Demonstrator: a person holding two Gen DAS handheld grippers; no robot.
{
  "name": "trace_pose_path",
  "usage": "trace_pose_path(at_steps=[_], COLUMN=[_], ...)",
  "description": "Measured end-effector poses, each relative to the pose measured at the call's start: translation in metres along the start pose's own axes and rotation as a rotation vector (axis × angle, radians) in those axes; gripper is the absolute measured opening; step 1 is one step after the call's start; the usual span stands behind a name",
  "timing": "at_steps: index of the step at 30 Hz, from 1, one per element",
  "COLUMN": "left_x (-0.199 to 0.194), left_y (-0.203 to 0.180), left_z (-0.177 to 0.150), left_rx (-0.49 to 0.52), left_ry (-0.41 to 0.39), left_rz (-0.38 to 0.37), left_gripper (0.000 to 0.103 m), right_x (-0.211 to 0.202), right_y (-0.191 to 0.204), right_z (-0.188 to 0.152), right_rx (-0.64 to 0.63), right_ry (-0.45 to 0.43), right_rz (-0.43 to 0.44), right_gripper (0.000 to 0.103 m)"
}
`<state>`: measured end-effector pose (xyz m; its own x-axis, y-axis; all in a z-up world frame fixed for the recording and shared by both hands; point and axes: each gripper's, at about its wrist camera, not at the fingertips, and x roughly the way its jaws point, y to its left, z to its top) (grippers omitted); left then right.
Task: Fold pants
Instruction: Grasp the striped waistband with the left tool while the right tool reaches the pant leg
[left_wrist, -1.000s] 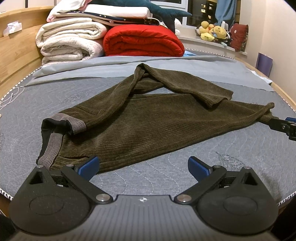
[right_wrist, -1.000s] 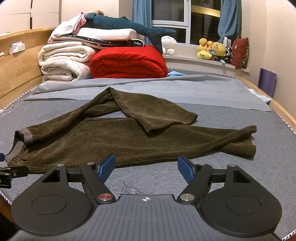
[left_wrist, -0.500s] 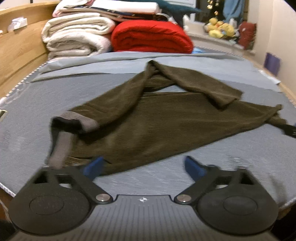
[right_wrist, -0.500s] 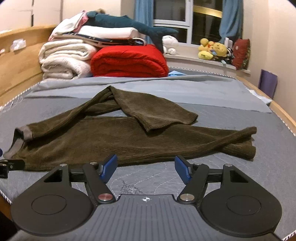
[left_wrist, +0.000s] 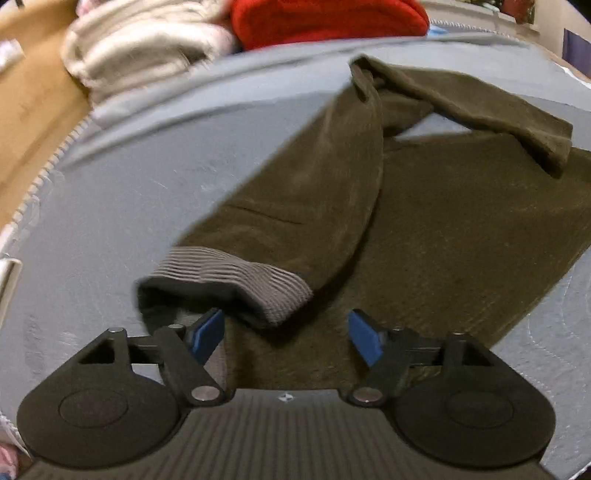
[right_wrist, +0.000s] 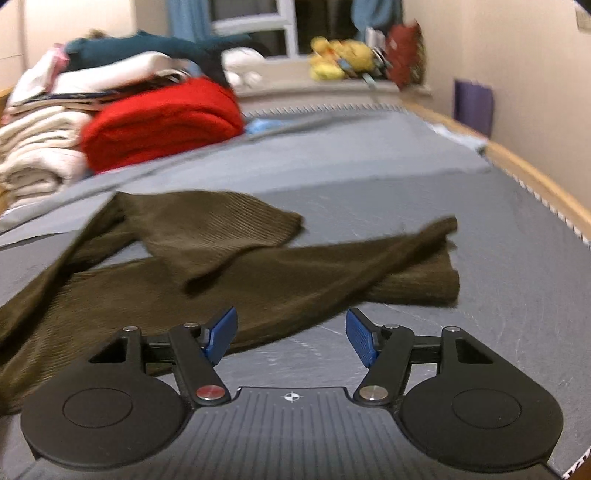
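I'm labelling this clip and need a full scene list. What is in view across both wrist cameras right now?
Brown corduroy pants: one, dark olive-brown, spread on the bed, one leg folded back across the other.
Ribbed waistband: one, grey, near end of the pants, just ahead of the left gripper.
Quilted mattress: one, grey, under the pants.
Flat sheet: one, lighter grey, far half of the bed.
Folded red blanket: one, far left.
Folded cream blankets: a stack, left of the red one.
Plush shark: one, teal, on top of the stack.
Yellow plush toys: blurred, count unclear, windowsill.
Left gripper: black, blue pads, jaws opening over the waistband, not gripping.
Right gripper: same colours, jaws closing, nothing between them.
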<state>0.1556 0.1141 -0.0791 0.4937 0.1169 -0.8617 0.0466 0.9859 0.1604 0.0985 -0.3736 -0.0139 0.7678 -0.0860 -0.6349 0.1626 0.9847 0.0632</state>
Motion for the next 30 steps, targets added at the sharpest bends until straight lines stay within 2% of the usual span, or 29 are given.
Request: trace_pose_path(at_steps=[2,6,7,8,9,10,12,14,15,16,18,22,23,26,28,30], left_x=[0.006,0.034,0.041,0.046,0.049,0.048,0.034,0.021,0.019,0.02,0.029,0.055,0.067,0.092,0.1,0.106], left_y=[-0.006,-0.015,-0.016,-0.017,-0.013,0.0,0.053,0.096,0.107,0.117,0.135,0.164,0.167,0.173,0.176,0.171], left_z=[0.006,0.016,0.018,0.022,0.027,0.035,0.059,0.066,0.065,0.061,0.049,0.024,0.017,-0.001,-0.006,-0.004], left_rx=[0.057,0.197,0.229,0.263,0.303,0.264,-0.029,-0.25,-0.308,-0.355,-0.446,-0.62,-0.635,-0.652,-0.682,-0.658], left_ry=[-0.024,-0.022,-0.016,-0.034,-0.042,-0.077,-0.192,-0.291,-0.296,-0.273,-0.205,0.023,0.104,0.274,0.305,0.323], left_rz=[-0.004,0.098,0.122,0.15,0.172,0.181,0.265,0.369,0.398,0.371,0.226,0.026,-0.009,-0.031,-0.117,-0.173], left_gripper=[0.088,0.09,0.082,0.069,0.05,0.046,0.048,0.064,0.076,0.082,0.082,0.085,0.085,0.086,0.086,0.085], right_x=[0.02,0.057,0.065,0.072,0.08,0.087,0.101,0.116,0.125,0.133,0.147,0.172,0.177,0.186,0.187,0.185], right_y=[-0.01,-0.02,-0.022,-0.023,-0.023,-0.024,-0.026,-0.027,-0.029,-0.031,-0.037,-0.051,-0.055,-0.066,-0.072,-0.076], right_z=[0.004,0.011,0.013,0.015,0.016,0.018,0.022,0.025,0.026,0.027,0.028,0.028,0.028,0.026,0.027,0.027], right_rx=[0.039,0.094,0.101,0.104,0.109,0.115,0.121,0.136,0.15,0.166,0.209,0.312,0.344,0.429,0.462,0.484], right_ry=[0.04,0.071,0.073,0.082,0.089,0.094,0.1,0.112,0.12,0.129,0.154,0.211,0.219,0.227,0.214,0.197], right_rz=[-0.011,-0.033,-0.033,-0.035,-0.033,-0.03,-0.027,-0.029,-0.029,-0.03,-0.032,-0.035,-0.039,-0.036,-0.024,-0.006], right_gripper=[0.068,0.07,0.071,0.071,0.072,0.072,0.072,0.072,0.072,0.072,0.072,0.072,0.072,0.072,0.073,0.071])
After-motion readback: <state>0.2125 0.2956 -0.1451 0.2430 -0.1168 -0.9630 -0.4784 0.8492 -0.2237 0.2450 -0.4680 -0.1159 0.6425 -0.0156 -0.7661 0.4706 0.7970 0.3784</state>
